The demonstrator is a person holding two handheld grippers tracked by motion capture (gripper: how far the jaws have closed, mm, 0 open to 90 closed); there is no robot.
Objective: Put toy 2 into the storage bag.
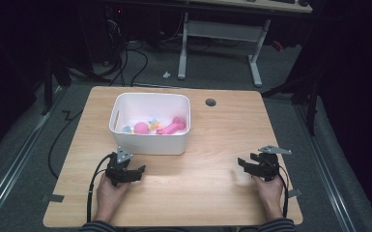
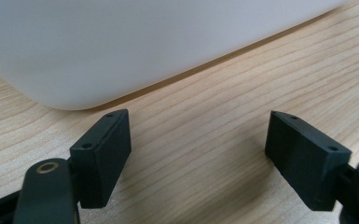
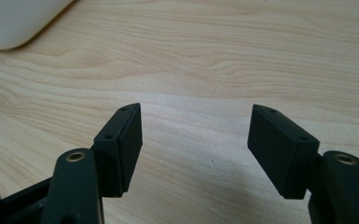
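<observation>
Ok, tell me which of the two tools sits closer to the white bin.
The left tool. It rests just in front of the white bin, near its front left corner, while the right tool sits well off to the bin's right over bare table.

A light wooden table (image 1: 212,140) with a round cable hole (image 1: 210,102) near its far edge was set on a grey carpeted floor (image 1: 38,130). Beyond it, a second desk with a white metal frame (image 1: 220,36) was placed, with black cables (image 1: 130,63) trailed across the floor beside it. The surrounding room was left dark.
</observation>
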